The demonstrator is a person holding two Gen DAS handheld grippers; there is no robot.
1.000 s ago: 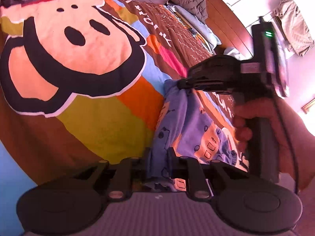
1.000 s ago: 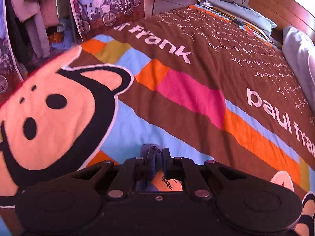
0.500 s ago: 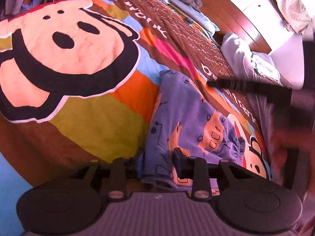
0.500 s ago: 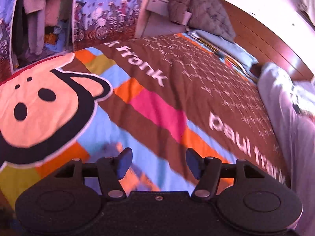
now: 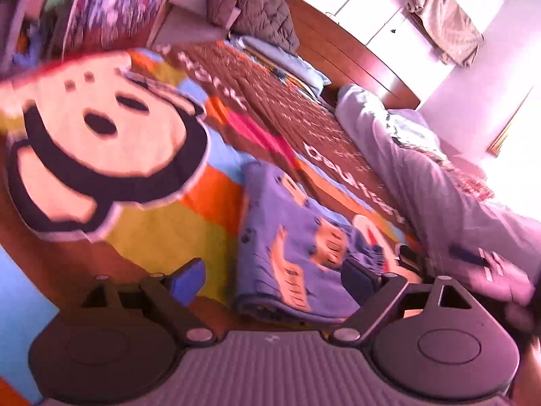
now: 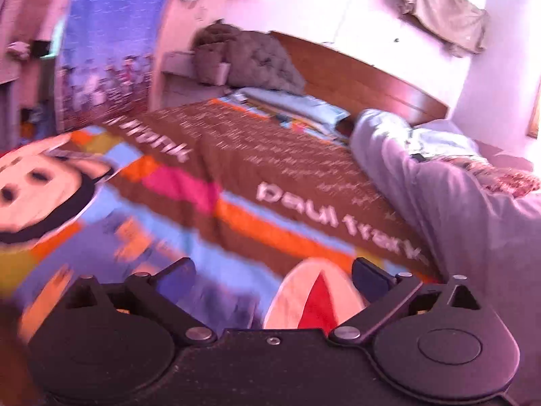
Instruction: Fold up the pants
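Observation:
The blue pants (image 5: 290,237) with orange cartoon prints lie folded into a small rectangle on the bright bedspread (image 5: 162,237). My left gripper (image 5: 274,277) hangs just above their near edge. Its jaws are opening wide, and the pads stand apart from the cloth on both sides. In the right wrist view the pants (image 6: 135,247) show as a blur at lower left. My right gripper (image 6: 274,279) is over the bedspread (image 6: 270,176) to the right of them. Its jaws are opening too, with nothing between them.
A grey garment heap (image 5: 422,176) lies along the right side of the bed. Pillows (image 6: 297,108) and a quilted jacket (image 6: 250,57) sit by the wooden headboard (image 6: 365,81). A beige garment (image 6: 443,10) hangs on the white wall.
Both grippers let go of the pants and spread their jaws wide. The right gripper swung away to the right and out of the left wrist view. The left gripper drew back slightly.

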